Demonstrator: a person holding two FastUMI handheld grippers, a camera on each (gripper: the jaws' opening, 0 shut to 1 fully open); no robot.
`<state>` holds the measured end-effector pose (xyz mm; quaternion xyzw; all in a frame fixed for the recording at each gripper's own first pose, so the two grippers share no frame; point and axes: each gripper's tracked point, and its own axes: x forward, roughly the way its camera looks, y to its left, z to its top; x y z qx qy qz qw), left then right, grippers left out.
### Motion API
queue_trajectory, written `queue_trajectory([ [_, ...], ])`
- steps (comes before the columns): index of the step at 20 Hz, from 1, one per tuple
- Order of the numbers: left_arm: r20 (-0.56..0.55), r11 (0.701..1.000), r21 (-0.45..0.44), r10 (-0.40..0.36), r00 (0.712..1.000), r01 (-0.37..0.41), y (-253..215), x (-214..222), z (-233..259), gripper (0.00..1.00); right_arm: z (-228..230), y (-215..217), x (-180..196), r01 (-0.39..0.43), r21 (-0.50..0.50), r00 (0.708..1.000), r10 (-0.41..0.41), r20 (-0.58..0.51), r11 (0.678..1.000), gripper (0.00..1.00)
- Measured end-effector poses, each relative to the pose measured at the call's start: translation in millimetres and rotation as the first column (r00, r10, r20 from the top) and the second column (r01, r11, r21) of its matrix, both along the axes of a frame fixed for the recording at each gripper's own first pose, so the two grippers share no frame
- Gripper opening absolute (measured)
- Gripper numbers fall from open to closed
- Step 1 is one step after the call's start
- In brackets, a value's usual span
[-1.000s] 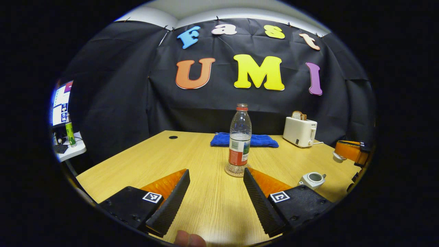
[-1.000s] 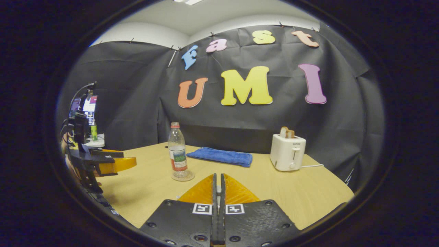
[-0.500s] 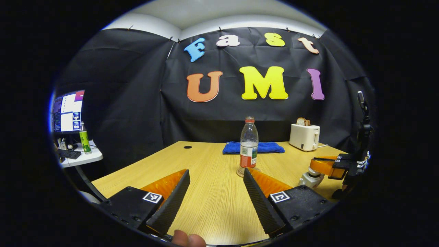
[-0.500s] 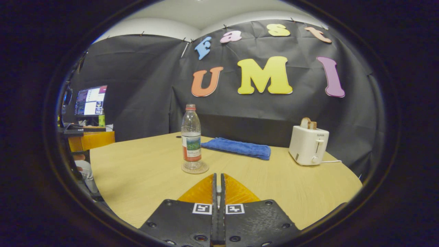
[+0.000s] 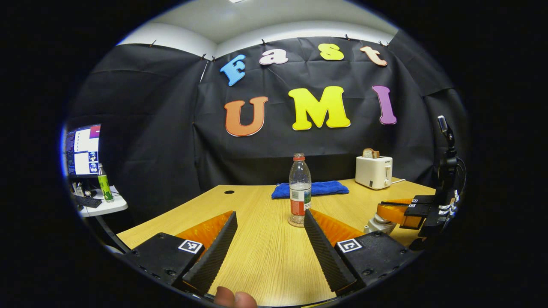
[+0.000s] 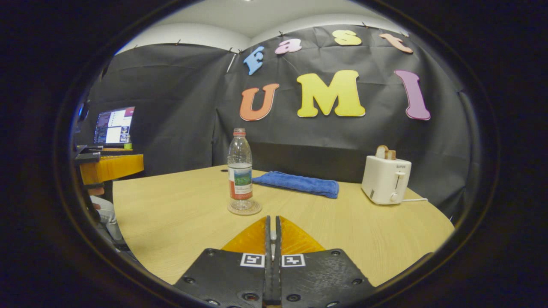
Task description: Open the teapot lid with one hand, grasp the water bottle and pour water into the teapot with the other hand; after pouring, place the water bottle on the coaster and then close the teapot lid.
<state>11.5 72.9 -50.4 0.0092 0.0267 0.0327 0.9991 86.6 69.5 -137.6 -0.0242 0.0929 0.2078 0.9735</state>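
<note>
This is a recording booth set up inside an office or lab room, not a home. Black cloth [image 6: 171,107] is clipped up as walls around a pale wooden worktop [image 6: 342,231], with a plain white ceiling [image 5: 274,21] showing above it. Household props are laid out as on a stage: a white toaster [image 6: 386,179] holding bread, a folded blue towel [image 6: 295,184], a water bottle [image 6: 239,169] on a coaster [image 6: 244,208]. Off to one side, past the cloth, a lit computer monitor [image 5: 83,149] stands on a small white side table [image 5: 102,205] beside a green bottle [image 5: 104,184].
</note>
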Motion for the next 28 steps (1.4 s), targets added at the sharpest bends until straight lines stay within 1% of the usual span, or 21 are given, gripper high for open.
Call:
queue_trajectory([
  [4,0.015,1.0,0.009,-0.017,1.0,0.017,-10,0,5,0.98,-10,0,2,0.003,0.002,1.0,-0.003,-0.023,1.0,0.0],
  [6,0.019,1.0,0.01,-0.017,1.0,0.016,-12,-1,7,0.98,-10,1,1,0.005,0.012,1.0,-0.005,-0.012,1.0,0.0],
  [8,0.031,1.0,0.01,-0.022,0.999,0.022,-18,1,10,0.98,-8,-3,0,0.019,0.013,1.0,-0.019,-0.005,1.0,0.07],
  [11,0.053,1.0,0.021,-0.014,0.999,0.013,-25,3,15,0.97,1,-13,-2,0.078,0.033,0.997,-0.079,0.009,0.996,0.51],
  [14,0.076,0.999,0.001,-0.041,0.996,0.041,-43,5,21,0.98,22,-34,-15,0.138,0.064,0.989,-0.141,0.044,0.988,0.97],
  [18,0.105,0.997,-0.027,-0.067,0.992,0.07,-66,7,32,0.97,59,-81,-28,0.248,0.104,0.96,-0.259,0.109,0.963,0.95],
  [22,0.114,0.993,-0.045,-0.108,0.988,0.113,-88,9,39,0.97,96,-124,-50,0.344,0.114,0.921,-0.359,0.152,0.932,0.96],
  [23,0.11,0.991,-0.039,-0.12,0.987,0.125,-93,8,40,0.97,104,-131,-57,0.365,0.113,0.911,-0.379,0.164,0.924,0.95],
  [25,0.104,0.989,-0.016,-0.142,0.984,0.145,-99,4,43,0.97,119,-141,-71,0.399,0.109,0.891,-0.413,0.188,0.91,0.95],
  [28,0.118,0.986,0.001,-0.163,0.979,0.164,-106,-5,51,0.97,136,-139,-92,0.422,0.112,0.874,-0.437,0.212,0.9,0.95],
])
